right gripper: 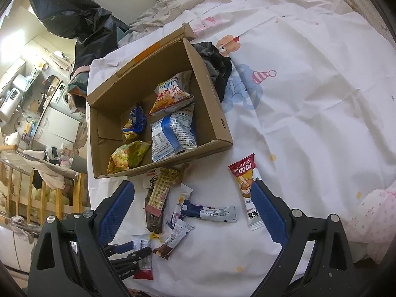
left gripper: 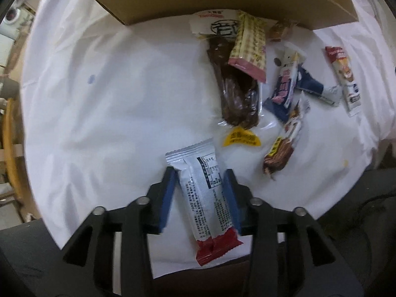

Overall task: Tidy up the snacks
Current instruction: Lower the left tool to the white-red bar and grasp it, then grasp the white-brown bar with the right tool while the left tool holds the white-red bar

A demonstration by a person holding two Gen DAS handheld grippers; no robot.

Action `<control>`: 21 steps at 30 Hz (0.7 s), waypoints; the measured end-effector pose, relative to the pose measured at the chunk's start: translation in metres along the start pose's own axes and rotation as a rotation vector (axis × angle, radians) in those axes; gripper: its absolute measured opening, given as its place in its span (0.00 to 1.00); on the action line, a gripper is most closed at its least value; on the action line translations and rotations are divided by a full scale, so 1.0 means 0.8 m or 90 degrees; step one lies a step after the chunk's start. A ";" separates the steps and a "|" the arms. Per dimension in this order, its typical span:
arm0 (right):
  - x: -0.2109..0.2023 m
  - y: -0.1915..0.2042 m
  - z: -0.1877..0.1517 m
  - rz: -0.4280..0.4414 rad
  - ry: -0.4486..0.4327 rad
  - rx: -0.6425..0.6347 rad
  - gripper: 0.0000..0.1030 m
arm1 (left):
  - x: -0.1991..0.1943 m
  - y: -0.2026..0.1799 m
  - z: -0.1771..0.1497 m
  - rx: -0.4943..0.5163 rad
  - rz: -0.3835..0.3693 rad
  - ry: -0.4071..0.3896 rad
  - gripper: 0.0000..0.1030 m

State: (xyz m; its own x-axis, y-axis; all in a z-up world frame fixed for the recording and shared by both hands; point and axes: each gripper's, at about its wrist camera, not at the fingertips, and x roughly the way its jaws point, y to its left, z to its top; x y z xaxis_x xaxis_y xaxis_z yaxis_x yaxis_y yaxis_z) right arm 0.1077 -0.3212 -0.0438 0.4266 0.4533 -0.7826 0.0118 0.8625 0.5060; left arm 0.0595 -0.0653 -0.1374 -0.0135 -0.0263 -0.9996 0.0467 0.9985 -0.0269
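The white-and-red snack bar [left gripper: 205, 198] lies flat on the white bed sheet [left gripper: 111, 99], at the near edge of the scattered pile and well short of the cardboard box [right gripper: 212, 113]. It sits lengthwise between the blue pads of the left tongs [left gripper: 200, 193], which point straight down over it. The jaws are partly closed around the wrapper; whether the pads already press on it cannot be told, since a thin gap seems to remain on the left side.

For a sound pickup, the jaws should be closed squarely across the middle of the bar, not on the crimped red end, so that the wrapper is not pulled askew. The soft sheet is likely to be pinched if the tips are pressed deep; a light contact is advised.

Just beyond lie the dark meat-stick packet [left gripper: 232, 84], a yellow-pink packet [left gripper: 250, 49] and several small bars [left gripper: 284, 84]; these should be left undisturbed during the lift.

The right tongs [right gripper: 195, 212] are held wide open and empty above the pile, with the red-topped sachet [right gripper: 245, 178] beside the right finger. The box already holds several bags [right gripper: 173, 133].
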 end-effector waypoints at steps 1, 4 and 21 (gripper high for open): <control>0.000 0.001 0.000 0.000 0.000 -0.002 0.95 | 0.000 -0.004 -0.004 -0.001 0.006 -0.002 0.50; 0.002 0.005 -0.001 -0.004 0.002 -0.012 0.95 | 0.008 -0.021 -0.014 0.010 0.021 0.005 0.53; 0.069 0.025 -0.046 0.024 0.135 -0.010 0.87 | -0.079 0.035 -0.018 0.020 0.004 -0.091 0.26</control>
State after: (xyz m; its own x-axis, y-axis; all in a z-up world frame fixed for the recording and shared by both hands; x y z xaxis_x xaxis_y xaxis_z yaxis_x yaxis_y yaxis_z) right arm 0.0984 -0.2708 -0.0898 0.2268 0.5207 -0.8230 -0.0160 0.8469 0.5314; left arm 0.0469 -0.0352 -0.0749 0.1298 -0.0295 -0.9911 0.0784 0.9967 -0.0194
